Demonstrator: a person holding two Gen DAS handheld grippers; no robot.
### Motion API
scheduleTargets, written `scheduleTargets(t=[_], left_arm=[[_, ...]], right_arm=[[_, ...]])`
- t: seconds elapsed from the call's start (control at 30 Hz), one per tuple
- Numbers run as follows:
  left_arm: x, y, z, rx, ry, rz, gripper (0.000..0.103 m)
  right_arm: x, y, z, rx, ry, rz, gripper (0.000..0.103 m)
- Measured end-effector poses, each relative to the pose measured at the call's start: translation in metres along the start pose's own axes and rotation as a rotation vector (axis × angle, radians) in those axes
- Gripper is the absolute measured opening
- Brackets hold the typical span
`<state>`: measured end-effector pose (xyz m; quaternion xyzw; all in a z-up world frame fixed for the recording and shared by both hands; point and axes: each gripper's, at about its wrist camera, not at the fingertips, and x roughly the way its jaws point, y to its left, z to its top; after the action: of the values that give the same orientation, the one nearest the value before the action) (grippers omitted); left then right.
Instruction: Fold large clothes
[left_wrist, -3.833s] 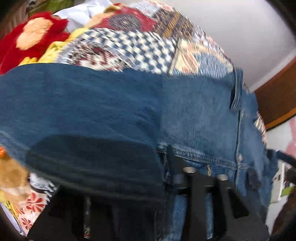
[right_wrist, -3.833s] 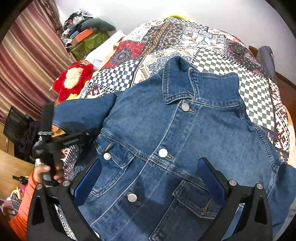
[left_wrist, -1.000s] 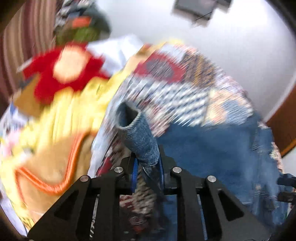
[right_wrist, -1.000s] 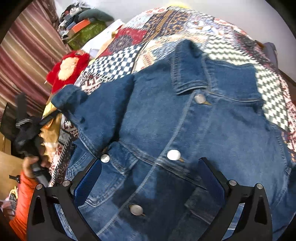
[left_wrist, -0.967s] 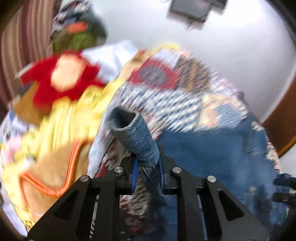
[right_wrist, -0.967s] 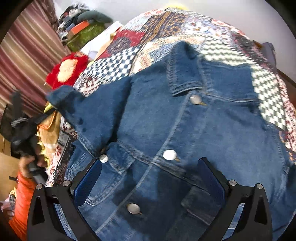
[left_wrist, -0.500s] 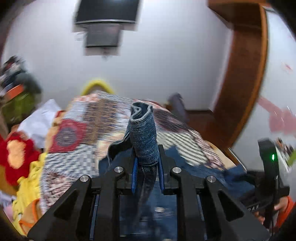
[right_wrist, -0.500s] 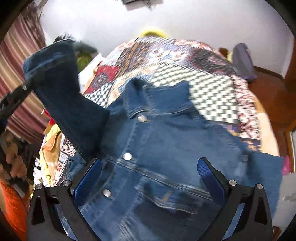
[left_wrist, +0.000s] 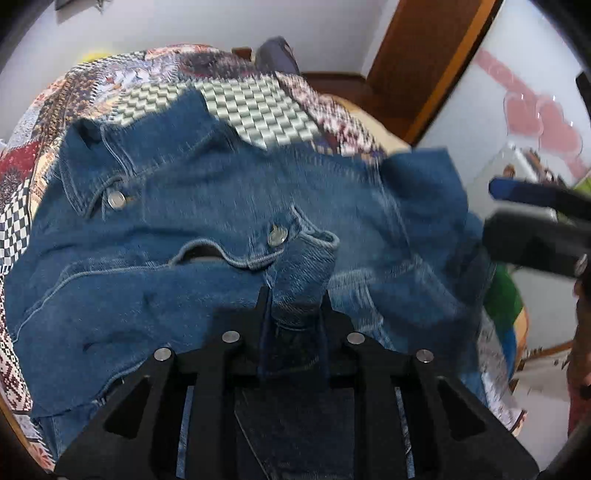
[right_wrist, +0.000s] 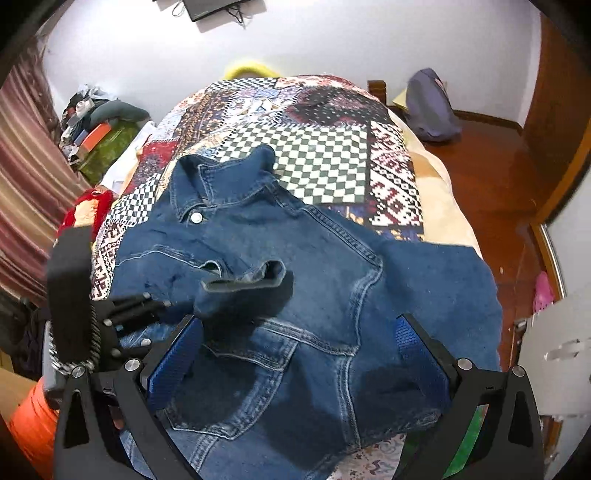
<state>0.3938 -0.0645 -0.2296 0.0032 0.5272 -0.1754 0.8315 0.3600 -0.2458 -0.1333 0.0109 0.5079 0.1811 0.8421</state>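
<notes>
Over the jacket (right_wrist: 325, 280) chest now — left claw (left_wrist: 295, 295) swung the sleeve cuff (left_wrist: 306, 258) across, jaws just easing but cuff still pinched; right claw (right_wrist: 295, 350) empty, spread wide.

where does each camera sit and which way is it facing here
Left wrist: on the left gripper, angled down at the blue denim jacket on the patchwork quilt; its fingers flank the sleeve cuff; the right gripper shows at the right edge.
Right wrist: on the right gripper, open above the jacket's hem, facing the white wall; left gripper and orange sleeve at left.
Shared: jacket, quilt.
</notes>
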Motion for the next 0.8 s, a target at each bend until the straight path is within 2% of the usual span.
scheduleTargets(t=[0.1,0.13,0.17,0.3,0.33,0.43,0.47,0.6,0.7,0.73,0.8], left_arm=[[-0.011,0.001,-0.002,0.006,0.014,-0.043,0.049],[-0.016,0.002,-0.002,-0.002,0.009,-0.056,0.063],[-0.027,0.006,-0.003,-0.012,-0.017,-0.062,0.069],[-0.064,0.022,-0.01,-0.04,-0.096,-0.047,0.074],[-0.072,0.028,-0.012,-0.056,-0.11,-0.039,0.079],[-0.09,0.071,-0.024,-0.113,-0.145,0.011,0.087],[-0.096,0.092,-0.032,-0.132,-0.145,0.055,0.087],[-0.097,0.165,-0.068,-0.229,-0.09,0.198,0.087],[-0.098,0.209,-0.102,-0.292,-0.036,0.256,0.087],[-0.098,0.222,-0.114,-0.304,-0.017,0.282,0.087],[-0.099,0.241,-0.137,-0.329,-0.002,0.327,0.087]], right_arm=[[0.003,-0.005,0.002,0.023,-0.005,-0.002,0.103],[0.004,-0.005,0.004,0.033,-0.004,0.003,0.103],[0.006,-0.005,0.006,0.048,-0.002,0.019,0.103],[0.016,0.0,0.018,0.084,0.009,0.074,0.103],[0.021,0.003,0.02,0.085,0.016,0.085,0.103],[0.042,0.013,0.025,0.095,0.062,0.119,0.103],[0.052,0.016,0.025,0.098,0.085,0.135,0.103],[0.098,0.025,0.02,0.121,0.196,0.153,0.102],[0.126,0.026,0.012,0.139,0.263,0.139,0.095],[0.135,0.027,0.01,0.144,0.285,0.14,0.09],[0.145,0.03,0.005,0.149,0.308,0.154,0.088]])
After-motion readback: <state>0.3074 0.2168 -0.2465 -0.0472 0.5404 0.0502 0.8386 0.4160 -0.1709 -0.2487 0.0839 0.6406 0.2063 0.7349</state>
